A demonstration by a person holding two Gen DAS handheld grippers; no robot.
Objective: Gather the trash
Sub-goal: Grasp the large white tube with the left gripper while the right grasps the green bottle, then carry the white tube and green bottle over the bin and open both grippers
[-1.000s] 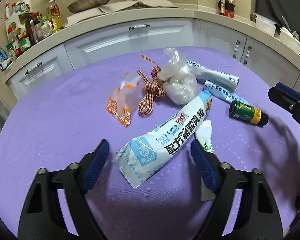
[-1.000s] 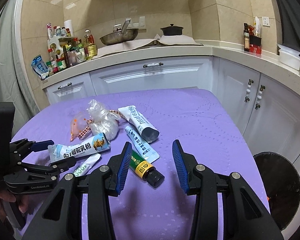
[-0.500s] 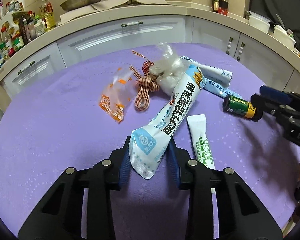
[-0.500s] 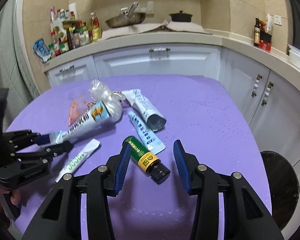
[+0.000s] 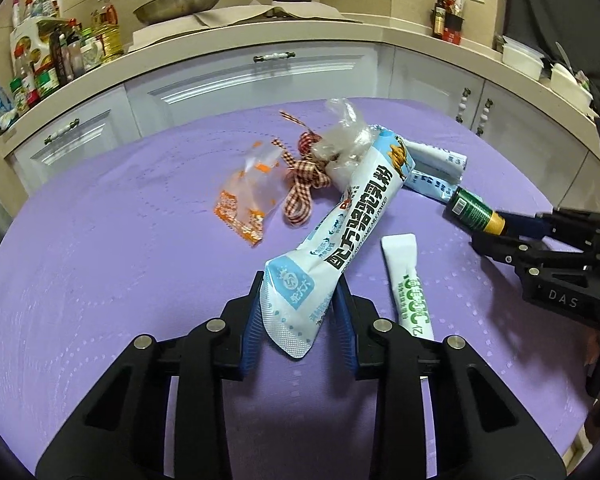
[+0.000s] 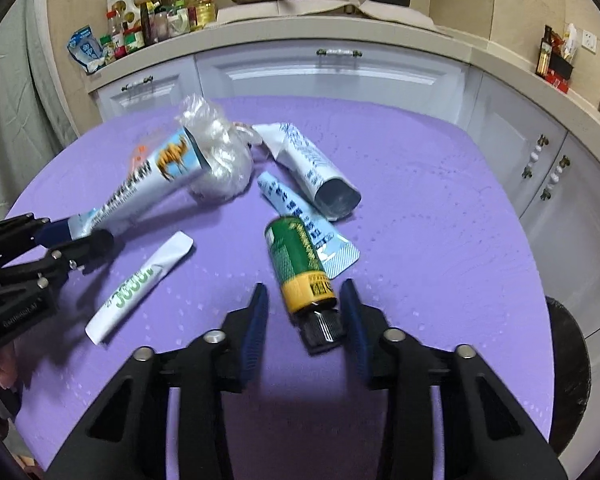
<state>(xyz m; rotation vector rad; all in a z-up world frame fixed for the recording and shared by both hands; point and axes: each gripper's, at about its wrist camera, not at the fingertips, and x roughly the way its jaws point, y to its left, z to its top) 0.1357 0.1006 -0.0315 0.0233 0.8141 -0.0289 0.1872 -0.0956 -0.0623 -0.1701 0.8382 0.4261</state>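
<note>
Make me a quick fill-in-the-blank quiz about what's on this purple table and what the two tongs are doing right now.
1. The left tongs are clamped on the ____ end of the long milk powder sachet.
2. The cap of the green bottle between the right tongs is ____ in colour.
3. The checked ribbon lies between the orange-printed clear bag and the crumpled ____ bag.
4. The table is covered in a ____ cloth.

Missing words: near; black; plastic; purple
</note>
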